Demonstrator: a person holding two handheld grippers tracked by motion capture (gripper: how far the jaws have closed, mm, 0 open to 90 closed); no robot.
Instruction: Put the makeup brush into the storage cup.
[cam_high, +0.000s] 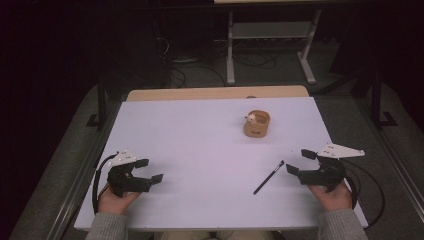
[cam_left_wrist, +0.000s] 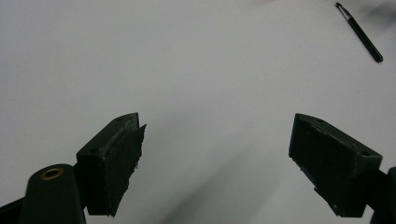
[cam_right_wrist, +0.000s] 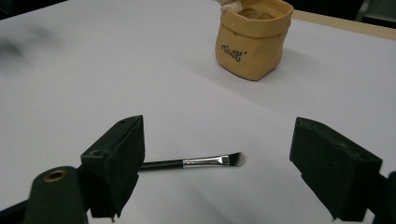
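In the right gripper view the brush (cam_right_wrist: 191, 162) runs behind the right tool's (cam_right_wrist: 233, 175) near jaw, hiding its handle end; the pouch (cam_right_wrist: 253, 39) is cut by the top edge, its small print unreadable

White tabletop (cam_high: 200, 150), flat and matte, with a bare wooden strip (cam_high: 215, 93) along the far edge. Thin black makeup brush (cam_high: 268, 177) lies flat on it near the right front, bristle end pointing away from the person; tan soft pouch (cam_high: 257, 124) stands upright further back, right of centre, well apart from the brush. Something pale sits at the pouch's rim, too small to identify, possibly a little tag or figure.
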